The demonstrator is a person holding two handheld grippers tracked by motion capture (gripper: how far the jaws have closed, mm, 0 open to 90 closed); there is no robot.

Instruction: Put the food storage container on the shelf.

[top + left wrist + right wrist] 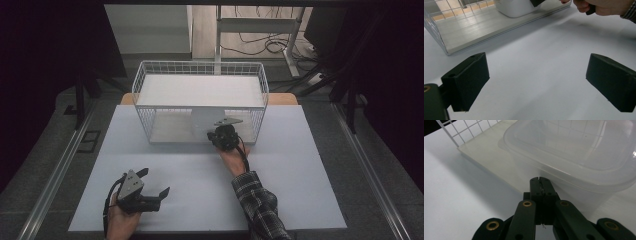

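We are pressing the clenched right gripper [540, 180] against the plastic container [574, 152]; left gripper [536, 82] is resting released.

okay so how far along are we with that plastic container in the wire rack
Done: the lidded plastic container sits on the lower shelf of the wire rack, at its open front. In hand: the right gripper, jaws closed with nothing between them, is right at the container's front wall; contact can't be told. The left gripper waits open on the table. Left: probably nudging the container fully in.
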